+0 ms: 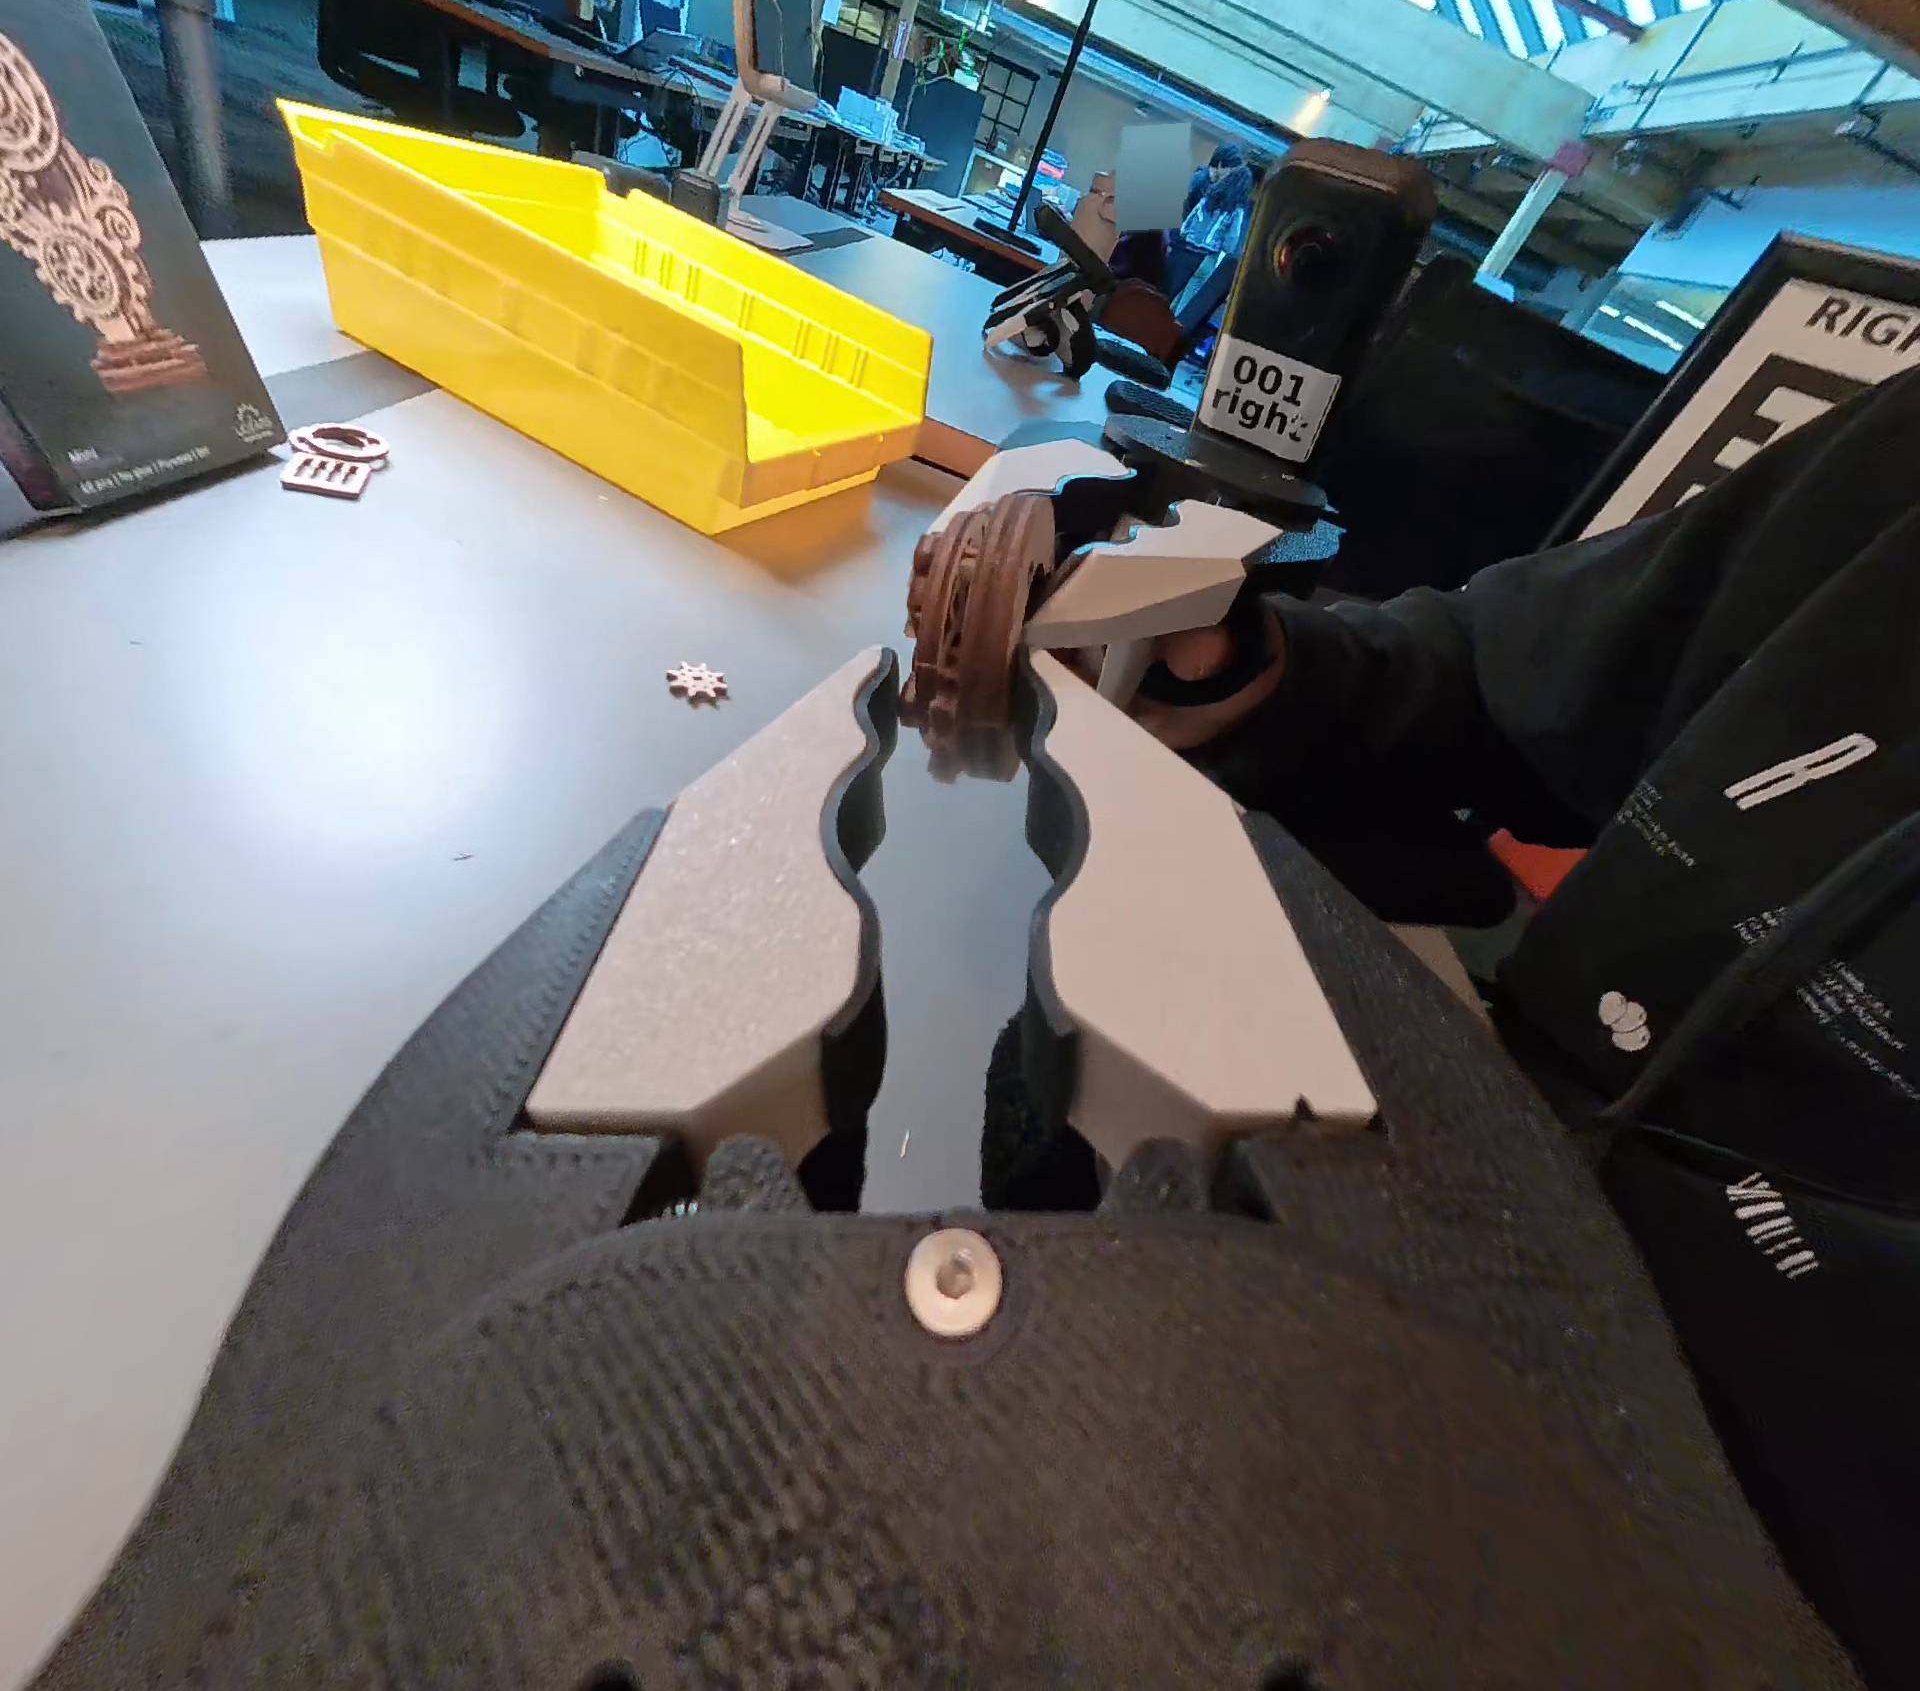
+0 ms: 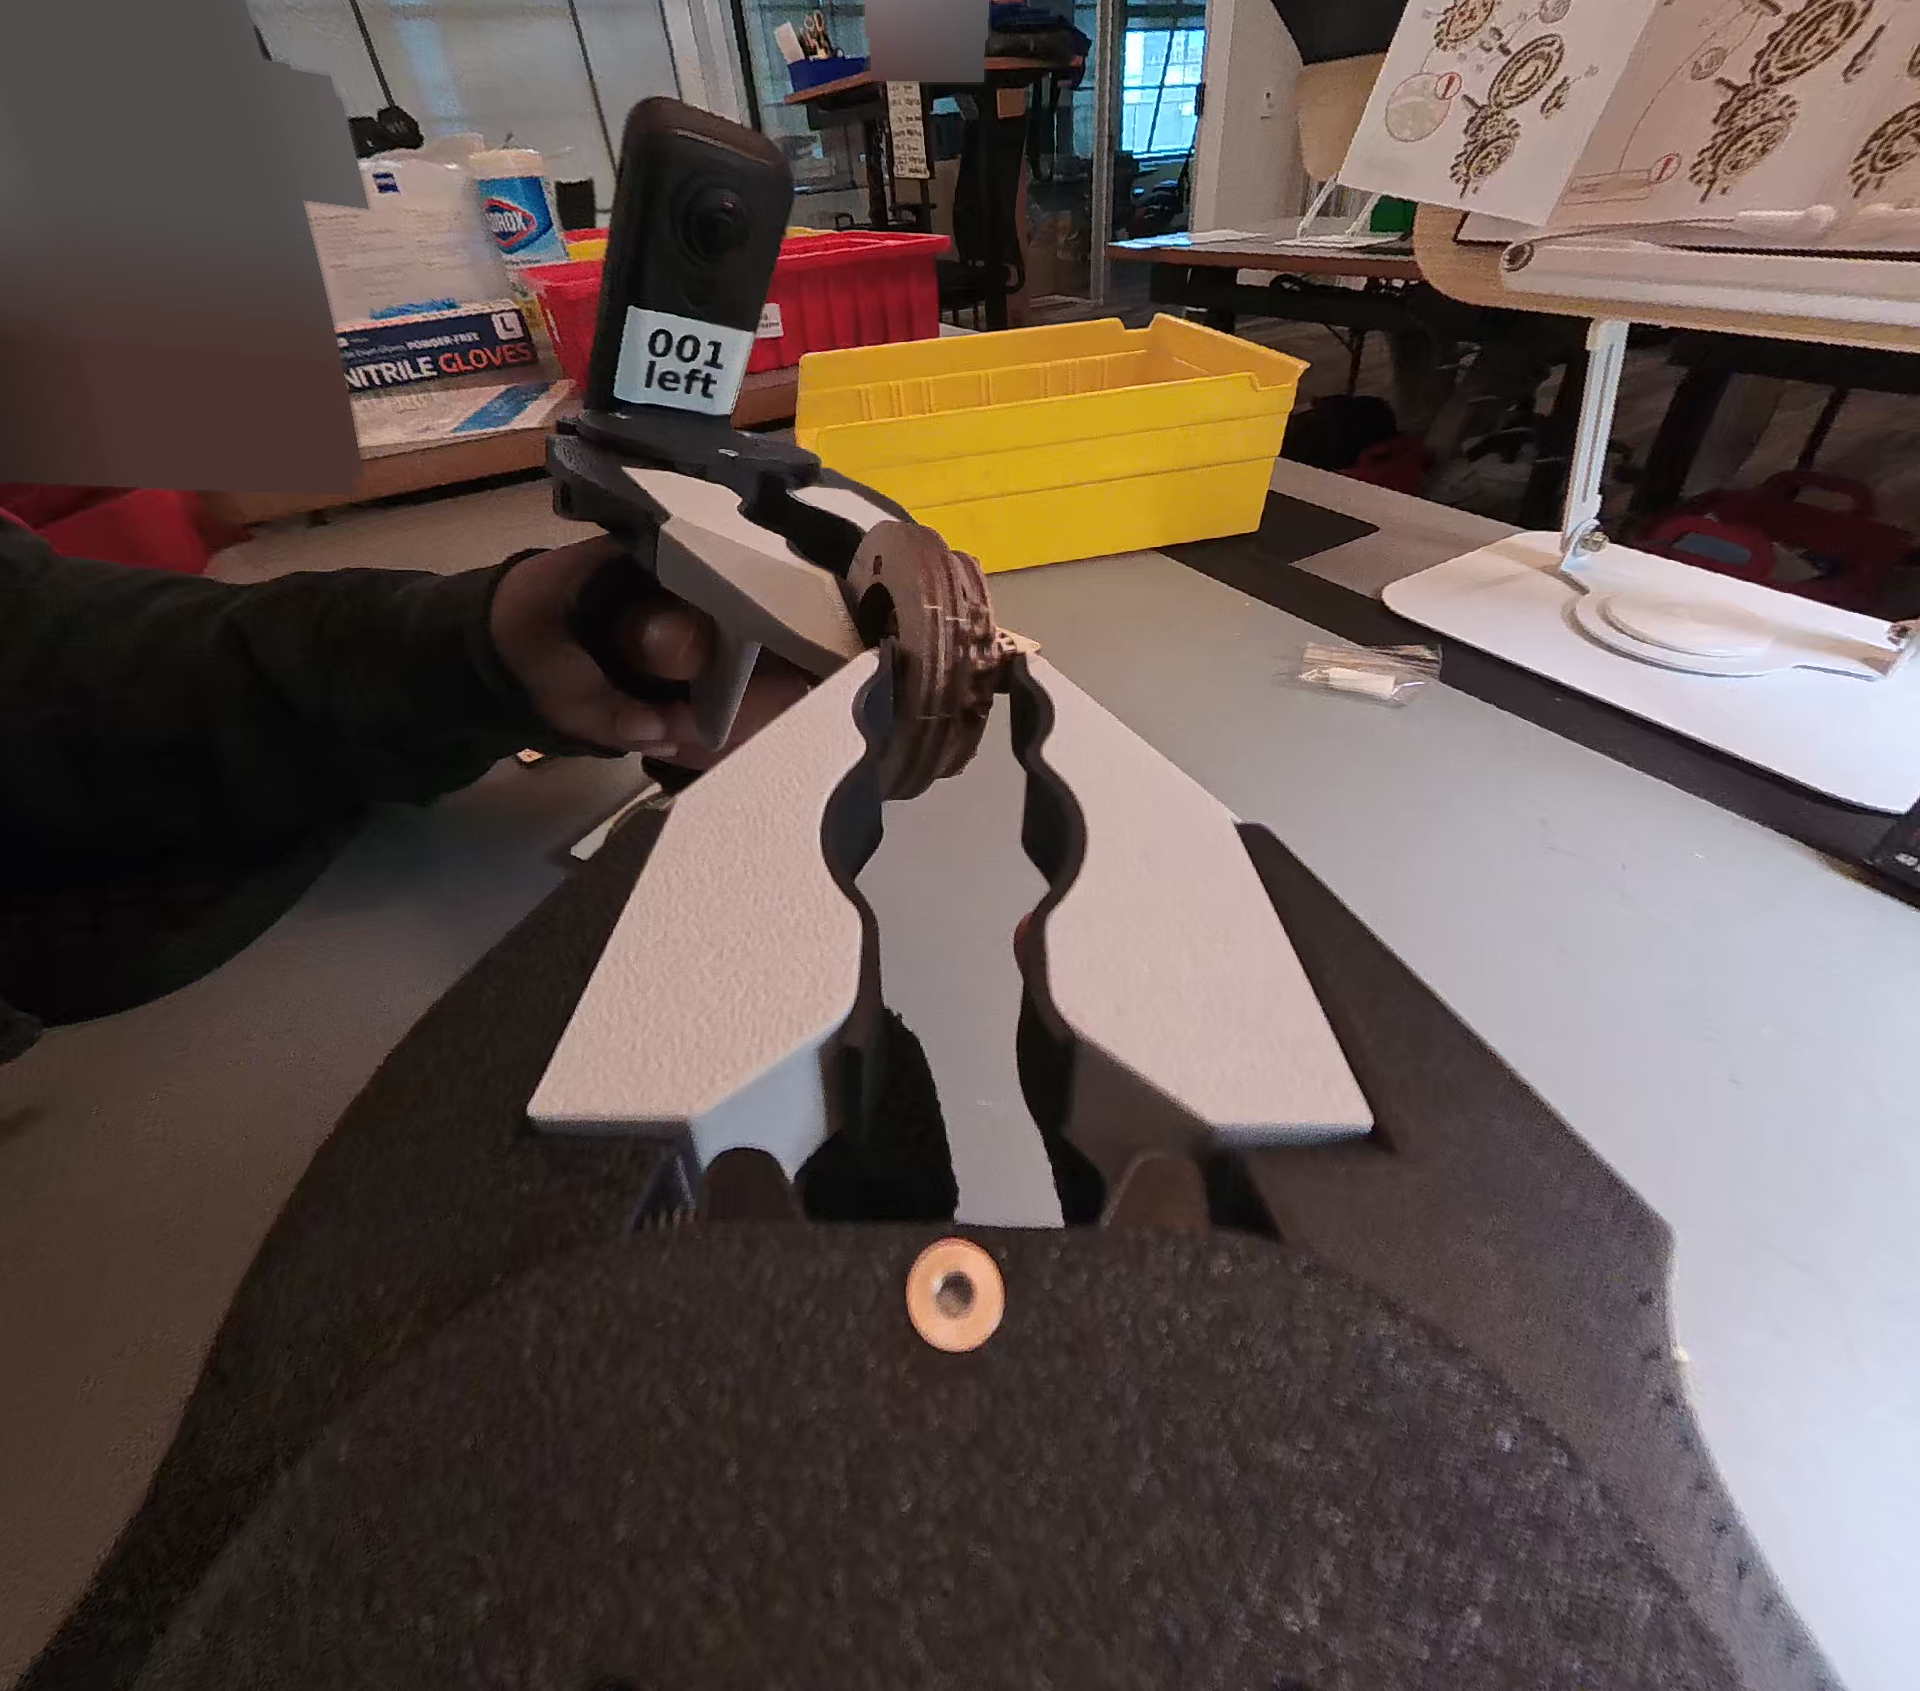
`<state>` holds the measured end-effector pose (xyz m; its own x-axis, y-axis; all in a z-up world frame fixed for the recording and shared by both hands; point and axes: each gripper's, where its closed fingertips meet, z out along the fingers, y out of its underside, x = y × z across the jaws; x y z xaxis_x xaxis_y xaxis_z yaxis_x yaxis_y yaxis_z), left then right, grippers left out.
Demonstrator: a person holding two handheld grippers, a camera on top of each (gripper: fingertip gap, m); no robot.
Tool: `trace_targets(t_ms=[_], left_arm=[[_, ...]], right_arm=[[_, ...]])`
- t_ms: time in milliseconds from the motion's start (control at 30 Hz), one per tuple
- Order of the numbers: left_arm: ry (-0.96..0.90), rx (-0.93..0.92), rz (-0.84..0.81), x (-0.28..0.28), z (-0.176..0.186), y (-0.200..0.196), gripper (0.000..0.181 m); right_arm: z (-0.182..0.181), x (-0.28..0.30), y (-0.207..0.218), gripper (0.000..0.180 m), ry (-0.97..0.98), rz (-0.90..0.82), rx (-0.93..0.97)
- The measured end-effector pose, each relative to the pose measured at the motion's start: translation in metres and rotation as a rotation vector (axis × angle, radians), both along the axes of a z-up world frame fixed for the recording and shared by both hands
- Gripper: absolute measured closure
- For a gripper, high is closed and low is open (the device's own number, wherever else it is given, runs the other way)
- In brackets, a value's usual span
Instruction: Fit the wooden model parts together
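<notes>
Contact between the two tools and the wooden model [image 1: 961,654] is only partly visible. Both tips crowd the same dark brown stack of round, toothed discs, held in the air above the grey surface [image 1: 312,810]. How its layers join cannot be made out; the far face is hidden in each view.

Left hand-held gripper [image 1: 956,685]: fingers narrowly apart, tips pinching the lower edge of the model. In the right wrist view the same tool [image 2: 883,561] reaches in from the left, its tip covered by the disc.

Right hand-held gripper [image 2: 940,685]: fingers likewise close, pinching the model at its rim. In the left wrist view it [image 1: 1049,561] enters from the right, tilted downward, tips against the upper part of the stack.

Each handle is wrapped by a hand [image 2: 613,665], fingers curled round the grip, black sleeve to the wrist. The right hand [image 1: 1205,654] is mostly hidden behind its tool.

Loose pieces lie well apart on the surface: a small pale gear [image 1: 696,682] and a flat slotted piece [image 1: 332,462] just beside a dark box [image 1: 94,270], cut off at the frame edge. A yellow bin [image 1: 582,311] stands behind; its contents cannot be seen. An instruction sheet [image 2: 1662,0] on a stand is cut off at the right.
</notes>
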<state>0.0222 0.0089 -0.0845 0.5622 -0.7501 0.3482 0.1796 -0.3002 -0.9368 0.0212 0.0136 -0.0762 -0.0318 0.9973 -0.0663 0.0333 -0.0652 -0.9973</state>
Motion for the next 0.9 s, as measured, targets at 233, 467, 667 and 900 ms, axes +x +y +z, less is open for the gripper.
trace_targets(t_ms=[233, 467, 667, 900], left_arm=[[0.011, -0.035, 0.019, -0.001, -0.004, 0.002, 0.161], [0.067, -0.023, 0.015, -0.003, -0.008, 0.001, 0.161], [0.096, -0.039, 0.043, -0.005, -0.011, 0.004, 0.161], [0.019, -0.079, 0.070, -0.005, -0.011, 0.009, 0.159]], right_arm=[[-0.003, -0.001, 0.002, 0.160, -0.003, -0.017, 0.007], [-0.008, -0.003, 0.001, 0.159, -0.042, 0.018, -0.087], [-0.012, -0.004, 0.004, 0.162, -0.057, -0.003, -0.132], [-0.010, -0.004, 0.008, 0.162, -0.045, -0.058, -0.052]])
